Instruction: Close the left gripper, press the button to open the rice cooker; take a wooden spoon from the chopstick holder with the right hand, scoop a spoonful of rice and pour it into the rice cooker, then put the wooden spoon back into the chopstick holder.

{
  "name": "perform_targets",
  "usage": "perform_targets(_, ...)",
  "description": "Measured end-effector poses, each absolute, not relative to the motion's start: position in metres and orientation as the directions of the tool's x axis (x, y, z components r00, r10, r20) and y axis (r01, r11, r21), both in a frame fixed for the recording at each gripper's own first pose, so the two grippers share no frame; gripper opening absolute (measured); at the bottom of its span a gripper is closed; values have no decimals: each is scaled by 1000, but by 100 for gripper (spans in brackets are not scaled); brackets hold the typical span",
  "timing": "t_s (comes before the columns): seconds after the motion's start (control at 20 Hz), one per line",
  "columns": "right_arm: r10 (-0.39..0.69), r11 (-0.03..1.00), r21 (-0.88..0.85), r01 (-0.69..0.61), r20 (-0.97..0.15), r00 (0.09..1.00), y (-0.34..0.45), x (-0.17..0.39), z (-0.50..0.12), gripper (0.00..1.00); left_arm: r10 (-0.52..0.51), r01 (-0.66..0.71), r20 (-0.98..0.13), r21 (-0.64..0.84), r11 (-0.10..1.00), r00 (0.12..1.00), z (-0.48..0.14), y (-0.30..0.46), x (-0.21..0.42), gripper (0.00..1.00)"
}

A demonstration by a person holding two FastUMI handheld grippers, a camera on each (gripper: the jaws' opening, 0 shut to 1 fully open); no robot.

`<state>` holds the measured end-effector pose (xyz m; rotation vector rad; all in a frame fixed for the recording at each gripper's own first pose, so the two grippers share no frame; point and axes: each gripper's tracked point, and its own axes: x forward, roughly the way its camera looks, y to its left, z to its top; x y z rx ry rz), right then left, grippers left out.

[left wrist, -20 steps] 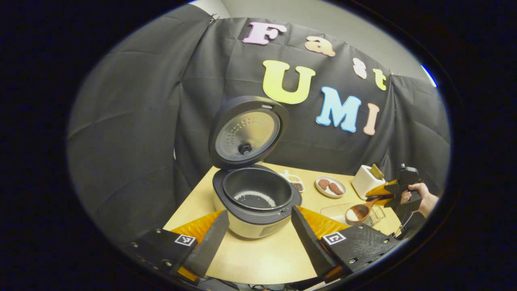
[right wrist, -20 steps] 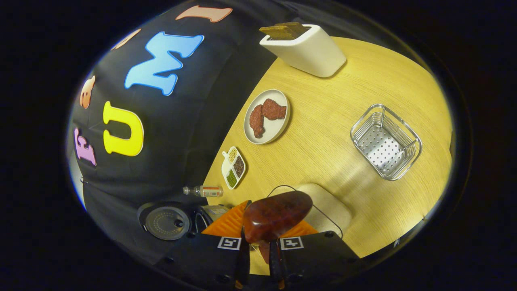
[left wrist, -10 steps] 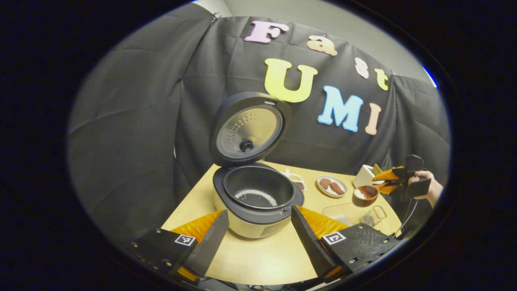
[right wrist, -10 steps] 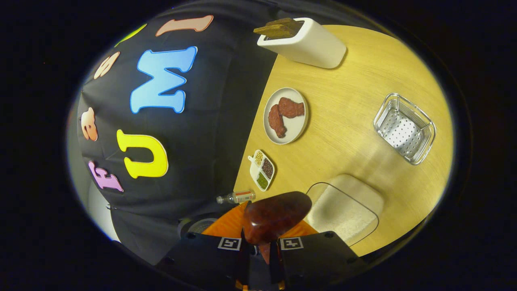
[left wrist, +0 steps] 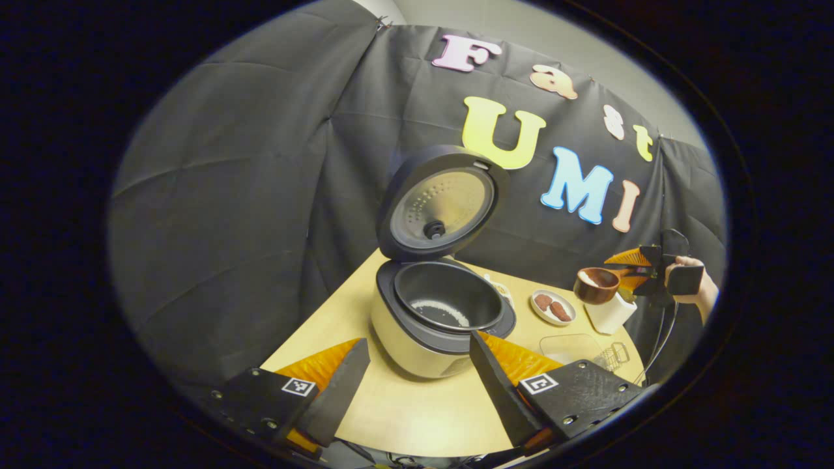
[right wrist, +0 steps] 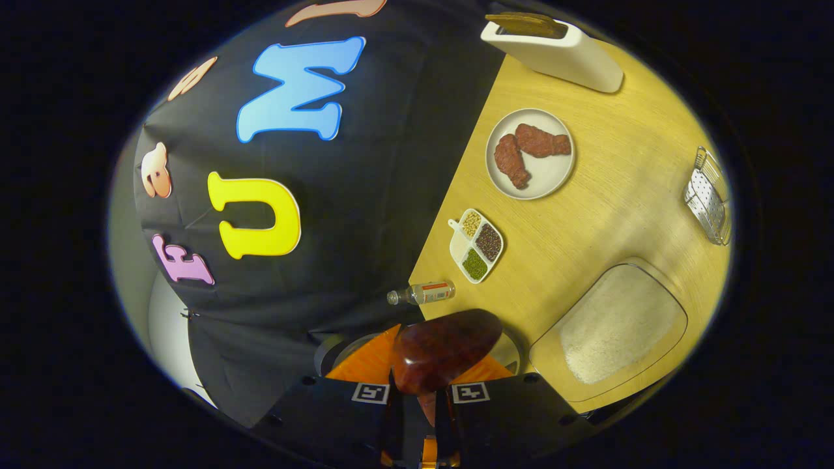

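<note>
Left gripper (left wrist: 417, 384): fingers spread wide apart at 6 o'clock of the left gripper view, holding nothing, hovering above the wooden table (left wrist: 417, 417) just in front of the rice cooker
Rice cooker (left wrist: 433, 319): centre of the left gripper view, lid (left wrist: 443, 202) swung up and standing open toward 12 o'clock; dark inner pot (left wrist: 449, 303) with a thin layer of white rice on its bottom
Plate (left wrist: 552, 307): at 3 o'clock of the cooker, carrying two brown pieces of food
White holder (left wrist: 610, 314): right of the plate, partly behind the spoon's bowl
Wooden spoon (left wrist: 596, 285): in the air at 3 o'clock of the left gripper view, bowl level with white rice in it, well apart from the cooker
Right gripper (left wrist: 642, 270): clamped together on the spoon's handle, carried by a person's hand (left wrist: 687, 277)
Rice tray (right wrist: 616, 329): clear tray of rice at 4 o'clock of the right gripper view
Divided dish (right wrist: 477, 244): centre of the right gripper view, with grains and beans; a small bottle (right wrist: 423, 293) lies at its 7 o'clock
Wire basket (right wrist: 709, 195): at 3 o'clock of the right gripper view, near the table's edge
</note>
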<state>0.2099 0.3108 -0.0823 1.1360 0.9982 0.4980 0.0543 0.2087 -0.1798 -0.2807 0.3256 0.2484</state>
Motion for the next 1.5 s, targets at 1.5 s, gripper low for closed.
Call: perform_targets(1.5, 739, 666, 478, -573, -526, 421, 551, 194, -94, 21, 379, -487, -395, -221, 845, 837, -206, 281, 0, 98)
